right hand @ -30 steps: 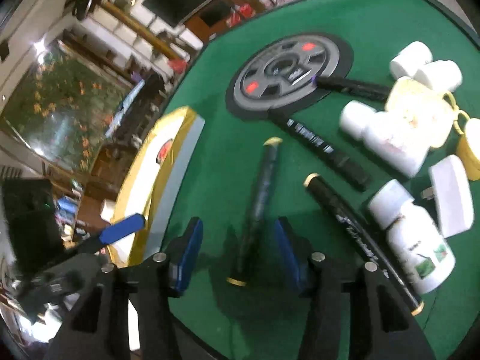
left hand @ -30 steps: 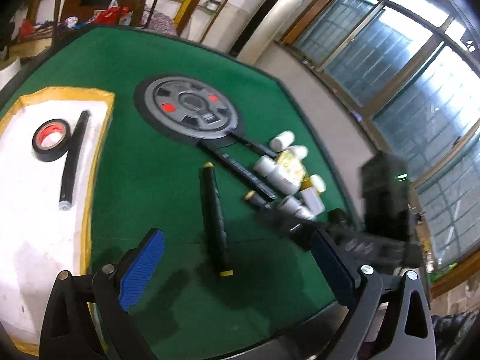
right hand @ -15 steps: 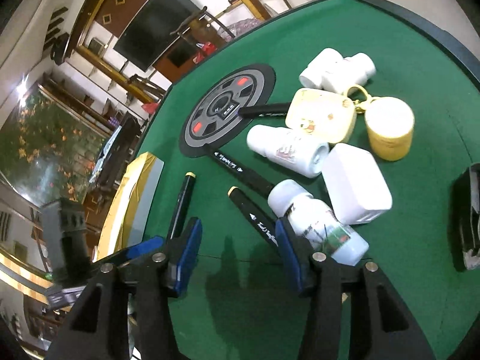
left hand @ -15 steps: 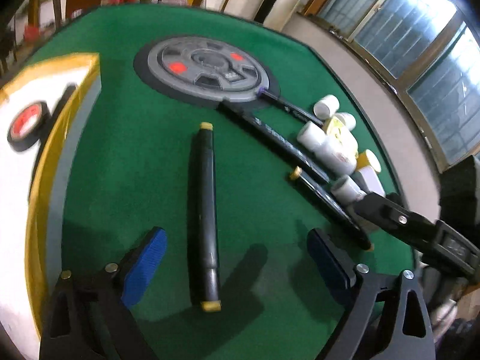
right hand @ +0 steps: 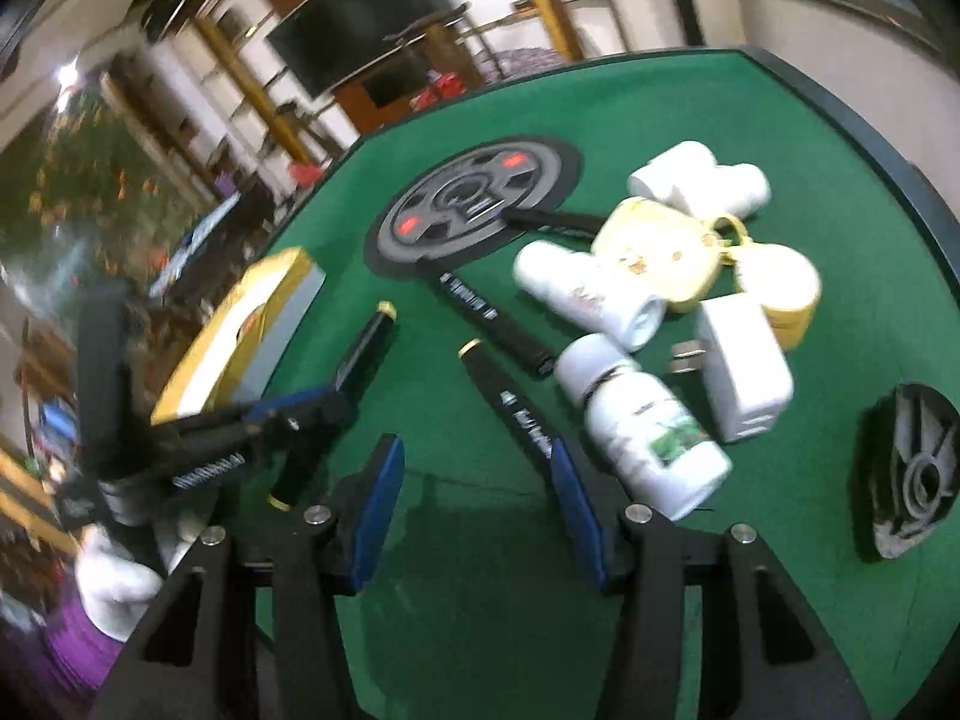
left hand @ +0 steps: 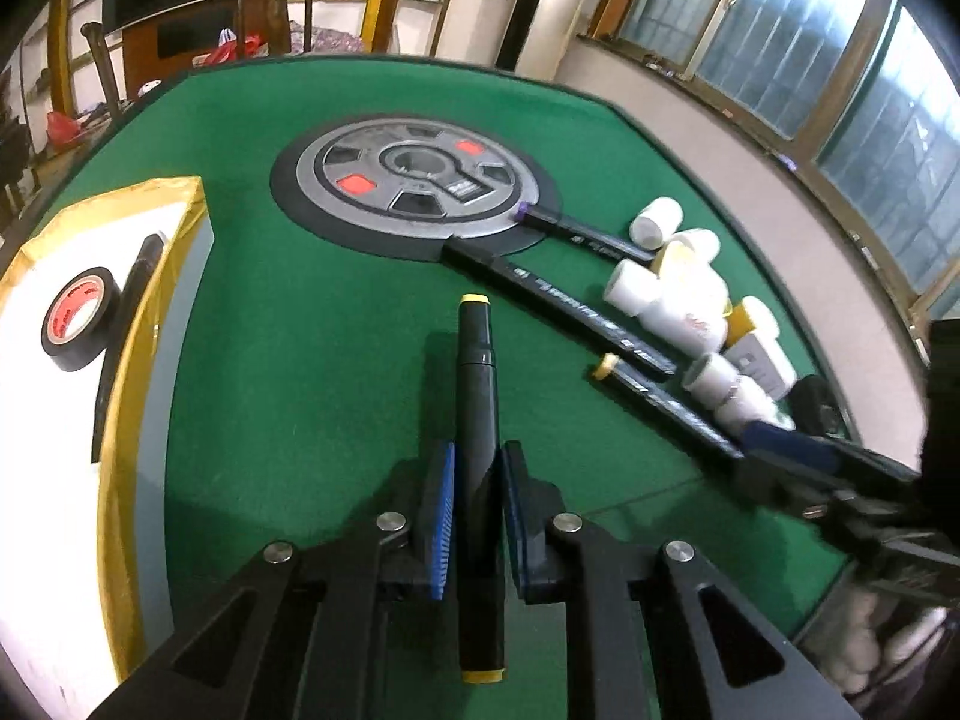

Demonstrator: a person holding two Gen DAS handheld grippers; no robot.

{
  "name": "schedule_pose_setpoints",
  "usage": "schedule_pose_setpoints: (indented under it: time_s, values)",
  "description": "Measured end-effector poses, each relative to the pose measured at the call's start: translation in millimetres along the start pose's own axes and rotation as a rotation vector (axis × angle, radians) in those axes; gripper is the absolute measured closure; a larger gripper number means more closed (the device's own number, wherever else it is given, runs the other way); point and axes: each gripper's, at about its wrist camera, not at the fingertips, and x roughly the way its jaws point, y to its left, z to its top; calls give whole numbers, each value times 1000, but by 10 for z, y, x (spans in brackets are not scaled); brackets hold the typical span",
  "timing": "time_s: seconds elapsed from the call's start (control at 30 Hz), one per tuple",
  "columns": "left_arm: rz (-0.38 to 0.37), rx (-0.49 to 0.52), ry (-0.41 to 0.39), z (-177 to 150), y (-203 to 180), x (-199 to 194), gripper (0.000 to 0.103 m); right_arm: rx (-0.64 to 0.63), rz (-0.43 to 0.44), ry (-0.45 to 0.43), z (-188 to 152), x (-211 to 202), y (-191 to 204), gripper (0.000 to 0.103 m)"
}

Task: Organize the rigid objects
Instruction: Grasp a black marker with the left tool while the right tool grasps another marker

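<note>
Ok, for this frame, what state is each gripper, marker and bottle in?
left gripper: shut on the yellow-capped marker
yellow-capped marker: capped, clamped between the pads
right gripper: open, holding nothing
second yellow-tipped marker: lying on the felt, free
labelled bottle: on its side, cap on
tape roll: lying in the tray
tray: holds the tape and a black marker

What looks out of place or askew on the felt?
The white bottles all lie tipped on their sides, heaped with a charger and a yellow keychain. Three markers lie loose beside them. No spill or damage shows.
</note>
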Motion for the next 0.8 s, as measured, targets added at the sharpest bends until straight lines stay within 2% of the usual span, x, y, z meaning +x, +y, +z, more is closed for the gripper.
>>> schedule_pose_setpoints:
  time_s: [0.1,0.2,0.33,0.47,0.53,0.63,0.67,0.7,0.8]
  values:
    - [-36,-11,-21,-35,6,-153,88,-88,-37,16,-3,112,163,53]
    - [-73,-30,-31,-91,48,-304,88,-177,-131,36,16,257,292,53]
    - [-98,-36,-41,-154,95,-429,88,-228,-211,50,37,323,304,53]
    - [-125,-55,-40,-218,146,-494,88,-240,-255,69,26,352,263,55]
    - [-135,-65,-38,-240,177,-510,88,-237,-278,98,16,432,214,60]
    - [-150,-80,-40,-276,234,-561,88,-243,-284,88,18,440,188,68]
    - [-152,-83,-43,-282,253,-585,88,-241,-292,89,19,436,182,80]
    - [-155,-87,-48,-289,275,-616,88,-228,-268,96,20,416,166,86]
    - [-155,-102,-63,-301,379,-741,88,-194,-237,101,-5,361,157,88]
